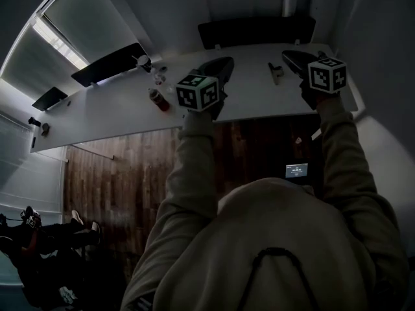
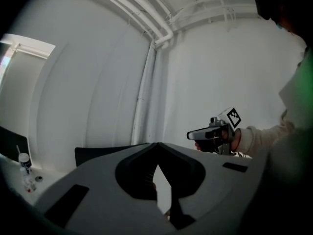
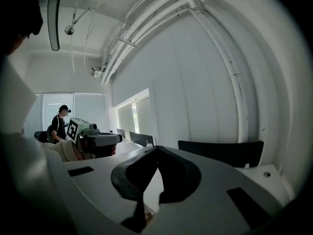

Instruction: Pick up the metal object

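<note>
Metal object point(image 1: 276, 72) apparently lies just beside the closed right gripper point(image 1: 289, 56), left gripper point(image 1: 224, 63) closed too.

The head view is dim; daylight from the window strip point(image 1: 58, 41) at far left greys the table point(image 1: 117, 109). Both gripper views are brighter, the right one's windows point(image 3: 134, 116) glaring. All views bend strongly at the edges, with dark vignetted corners.

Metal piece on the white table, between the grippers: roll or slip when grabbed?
The metal piece lies flat and looks elongated, so it is probably stiff and unlikely to roll. Small and low on the smooth table, it may slide.
</note>
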`<state>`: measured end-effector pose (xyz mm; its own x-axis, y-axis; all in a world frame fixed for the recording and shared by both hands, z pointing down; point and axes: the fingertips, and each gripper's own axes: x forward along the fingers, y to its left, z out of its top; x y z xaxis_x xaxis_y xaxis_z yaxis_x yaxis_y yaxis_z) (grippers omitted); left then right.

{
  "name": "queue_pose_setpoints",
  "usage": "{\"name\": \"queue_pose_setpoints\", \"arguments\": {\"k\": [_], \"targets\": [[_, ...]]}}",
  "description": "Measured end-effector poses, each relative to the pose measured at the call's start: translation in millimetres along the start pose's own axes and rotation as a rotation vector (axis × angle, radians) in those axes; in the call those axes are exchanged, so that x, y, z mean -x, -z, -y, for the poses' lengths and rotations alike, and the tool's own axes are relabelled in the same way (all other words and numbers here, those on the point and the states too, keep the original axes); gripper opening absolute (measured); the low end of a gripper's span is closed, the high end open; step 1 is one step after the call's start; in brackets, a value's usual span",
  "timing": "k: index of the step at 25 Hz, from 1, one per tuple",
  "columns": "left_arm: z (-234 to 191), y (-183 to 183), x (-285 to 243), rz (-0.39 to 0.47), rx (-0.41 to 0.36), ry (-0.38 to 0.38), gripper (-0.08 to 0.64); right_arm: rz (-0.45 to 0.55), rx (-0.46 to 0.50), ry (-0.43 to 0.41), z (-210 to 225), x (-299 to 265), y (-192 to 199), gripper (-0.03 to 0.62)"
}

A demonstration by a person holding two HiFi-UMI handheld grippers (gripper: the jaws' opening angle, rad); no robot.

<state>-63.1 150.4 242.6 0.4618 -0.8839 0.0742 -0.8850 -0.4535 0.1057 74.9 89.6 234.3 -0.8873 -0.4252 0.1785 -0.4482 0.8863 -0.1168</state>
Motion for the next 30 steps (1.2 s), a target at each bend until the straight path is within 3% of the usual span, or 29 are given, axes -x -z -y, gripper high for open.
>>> {"name": "queue_pose_setpoints", "arguments": {"k": [6, 10, 15, 20, 25, 30], "targets": [[4.3, -1.1, -29.6, 0.020, 0.048, -0.030, 0.003, -0.023, 0.008, -0.034, 17.3, 4.0, -0.5, 0.018], [11.9, 3.7, -43.3, 0.029, 0.083, -0.042, 0.003, -0.024, -0.046, 0.008, 45.2, 4.2, 12.4, 0.018], [20.4, -1.5, -53.8, 0.042, 0.070, -0.034, 0.003, -0.027, -0.049, -0.033, 49.5, 9.1, 16.8, 0.018], [37.9, 1.8, -77.7, 0.010, -0.009, -0.013, 0.003, -0.045, -0.098, -0.008, 73.9, 20.2, 41.3, 0.018], [23.1, 3.1, -85.8, 0.042, 0.058, -0.054, 0.003, -0.043, -0.067, -0.033, 78.5, 28.4, 40.5, 0.018], [40.7, 3.2, -109.3, 0.027, 0.007, -0.046, 0.003, -0.075, -0.102, -0.046, 88.3, 37.5, 71.0, 0.018]]}}
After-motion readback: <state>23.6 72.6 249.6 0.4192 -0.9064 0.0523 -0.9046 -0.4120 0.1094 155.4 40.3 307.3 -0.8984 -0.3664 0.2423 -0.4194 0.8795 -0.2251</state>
